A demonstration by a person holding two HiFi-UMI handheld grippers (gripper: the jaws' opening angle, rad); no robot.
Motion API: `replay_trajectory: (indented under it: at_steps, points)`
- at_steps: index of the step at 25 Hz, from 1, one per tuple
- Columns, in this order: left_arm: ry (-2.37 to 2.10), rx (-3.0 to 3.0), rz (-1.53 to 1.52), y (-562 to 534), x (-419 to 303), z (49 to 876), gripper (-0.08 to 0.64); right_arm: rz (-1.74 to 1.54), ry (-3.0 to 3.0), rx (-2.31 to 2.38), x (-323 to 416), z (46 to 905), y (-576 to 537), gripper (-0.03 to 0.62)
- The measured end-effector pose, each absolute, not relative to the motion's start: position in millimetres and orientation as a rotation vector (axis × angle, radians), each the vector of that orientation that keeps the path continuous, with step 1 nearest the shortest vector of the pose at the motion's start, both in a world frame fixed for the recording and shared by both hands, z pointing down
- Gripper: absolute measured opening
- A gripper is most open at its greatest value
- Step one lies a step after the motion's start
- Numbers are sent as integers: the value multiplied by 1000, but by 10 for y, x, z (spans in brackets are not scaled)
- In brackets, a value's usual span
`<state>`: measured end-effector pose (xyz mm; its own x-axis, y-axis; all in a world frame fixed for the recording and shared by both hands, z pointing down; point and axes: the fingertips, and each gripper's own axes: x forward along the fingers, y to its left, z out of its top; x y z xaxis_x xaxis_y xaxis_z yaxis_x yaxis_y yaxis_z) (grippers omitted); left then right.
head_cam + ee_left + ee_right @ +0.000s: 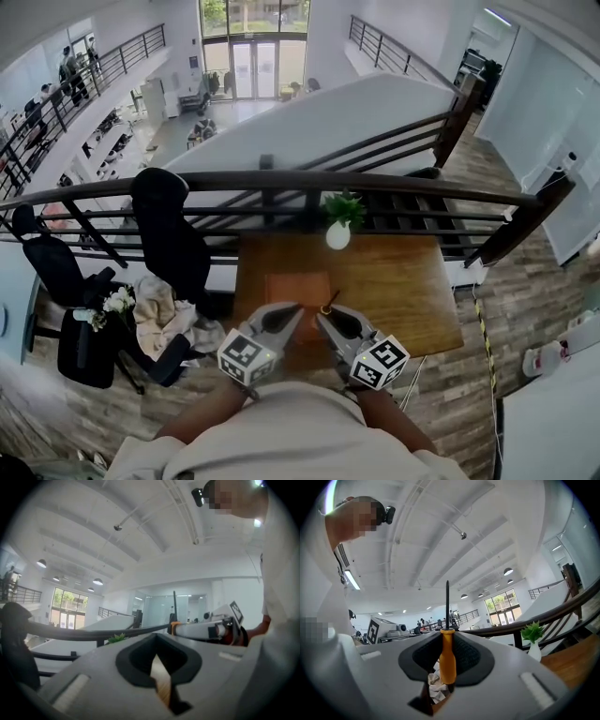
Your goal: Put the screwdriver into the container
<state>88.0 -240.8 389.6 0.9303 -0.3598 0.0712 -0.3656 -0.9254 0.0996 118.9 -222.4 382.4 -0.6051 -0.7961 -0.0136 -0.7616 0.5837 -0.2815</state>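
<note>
My right gripper (324, 315) (447, 637) is shut on the orange handle of a screwdriver (448, 660) (329, 305), whose black shaft points up past the jaw tips. It hovers over the near edge of the wooden table (403, 291). A flat brown container (298, 287) lies on the table just beyond both grippers. My left gripper (287, 312) (157, 638) sits beside the right one, shut with nothing in it. The left gripper view shows the right gripper (206, 629) from the side, with the screwdriver (174, 626) standing up from it.
A green plant in a white vase (338, 225) (533, 641) stands at the table's far edge. A dark railing (281, 180) runs behind the table, with stairs beyond. Black office chairs (173, 239) draped with clothes stand to the left on the wood floor.
</note>
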Motion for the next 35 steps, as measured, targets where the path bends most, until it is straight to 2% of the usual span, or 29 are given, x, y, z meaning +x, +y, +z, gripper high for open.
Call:
replay_trajectory:
  at_steps: [6, 20, 35]
  points:
    - [-581, 2930, 96, -2563, 553, 4074, 3, -421, 2684, -1305, 860, 4010, -2328, 77]
    - [-641, 2905, 95, -2842, 292, 4179, 3, -472, 2760, -1232, 559, 4117, -2669, 77]
    - [-710, 2883, 162, -3261, 396, 4277, 3, -525, 2792, -1174, 746, 4244, -3099, 77]
